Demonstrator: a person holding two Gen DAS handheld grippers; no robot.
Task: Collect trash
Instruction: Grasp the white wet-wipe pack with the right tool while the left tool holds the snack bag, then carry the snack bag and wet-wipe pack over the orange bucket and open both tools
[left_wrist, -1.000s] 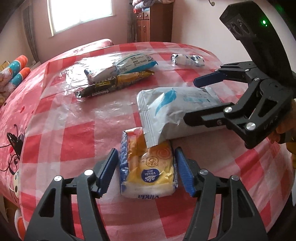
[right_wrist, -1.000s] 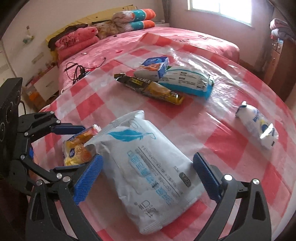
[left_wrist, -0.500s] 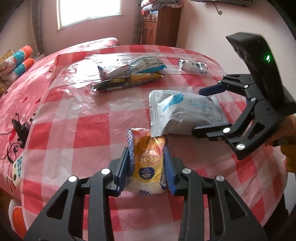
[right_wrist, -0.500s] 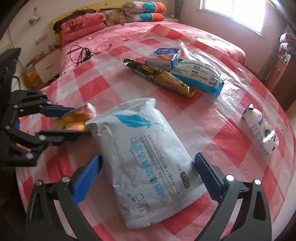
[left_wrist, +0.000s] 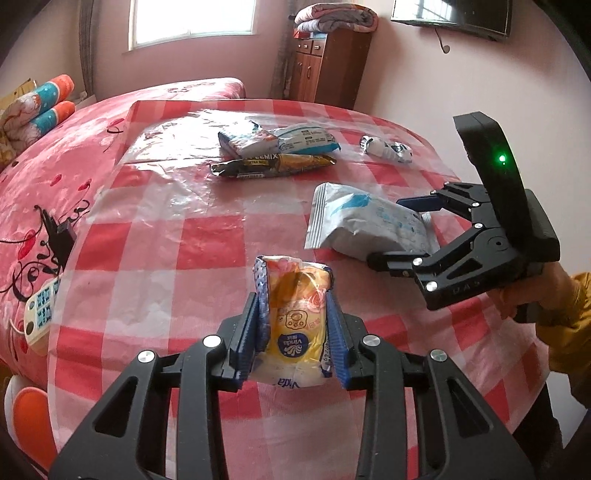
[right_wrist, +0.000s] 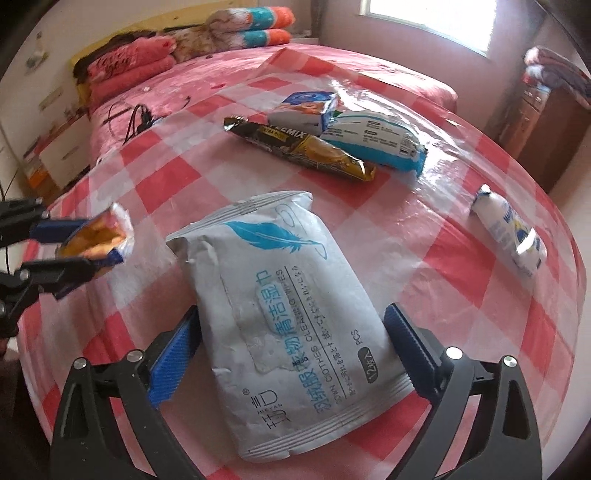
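Lifted now, tissue pack (left_wrist: 295, 328) clamped in left gripper (left_wrist: 293, 332); right gripper (right_wrist: 291, 354) apart around wipes pouch (right_wrist: 284, 314)

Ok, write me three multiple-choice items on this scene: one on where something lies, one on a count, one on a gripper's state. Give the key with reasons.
1. Where does the black and gold snack wrapper lie?
A. Under the white wipes pack
B. Beside the blue and white packet, farther out on the checked cloth
C. In the right gripper

2. How many packages lie on the cloth beyond the white wipes pack?
A. Two
B. Four
C. Six

3. What is the state of the left gripper?
A. Open over bare cloth
B. Shut on nothing
C. Shut on the yellow tissue pack

Key: 1 B, it lies along the blue and white packet. 2 B: that wrapper, that packet, the small box and the small white roll. 3 C, both blue pads press the pack's sides, while the right gripper stands open around the wipes pack.
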